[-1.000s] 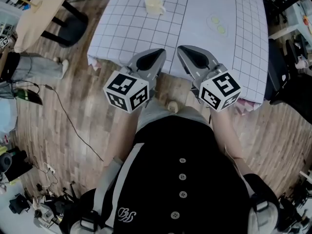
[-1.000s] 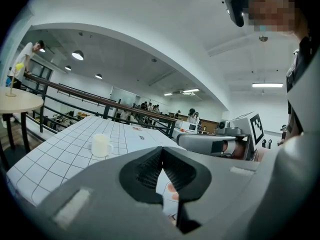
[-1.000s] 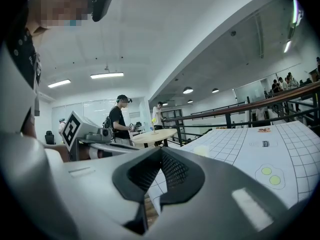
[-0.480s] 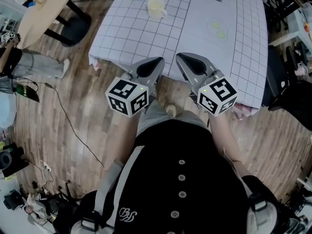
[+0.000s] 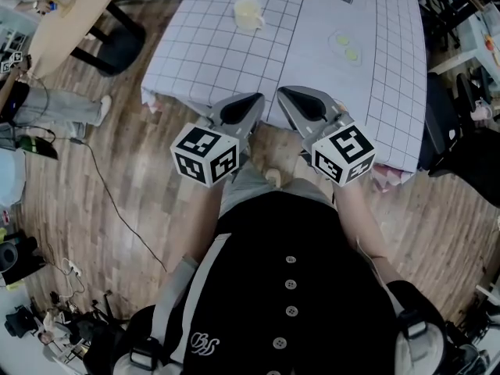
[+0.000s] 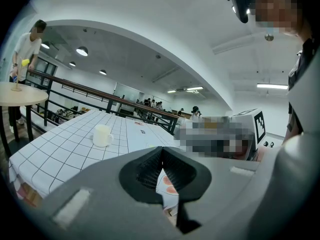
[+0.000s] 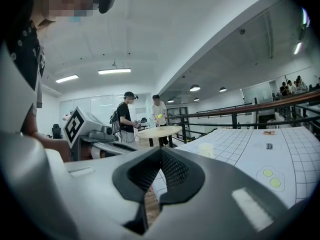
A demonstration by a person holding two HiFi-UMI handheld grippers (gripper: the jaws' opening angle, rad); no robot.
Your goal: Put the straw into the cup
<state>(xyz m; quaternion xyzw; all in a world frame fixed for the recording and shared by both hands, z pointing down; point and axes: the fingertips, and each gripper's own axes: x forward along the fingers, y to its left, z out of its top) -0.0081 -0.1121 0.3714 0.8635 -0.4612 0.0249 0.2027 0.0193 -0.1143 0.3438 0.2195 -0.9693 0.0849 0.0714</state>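
Hovering level at the table's near edge, left gripper and right gripper are both clenched empty, cup upright far across, no straw visible to steer by.

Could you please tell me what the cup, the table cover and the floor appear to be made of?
Cup: probably ceramic or plastic, cream and opaque, with a thick handle.
Table cover: seems cloth, white with a dark grid; its edge hangs and folds.
Floor: wood or wood-look planks, brown with staggered boards.
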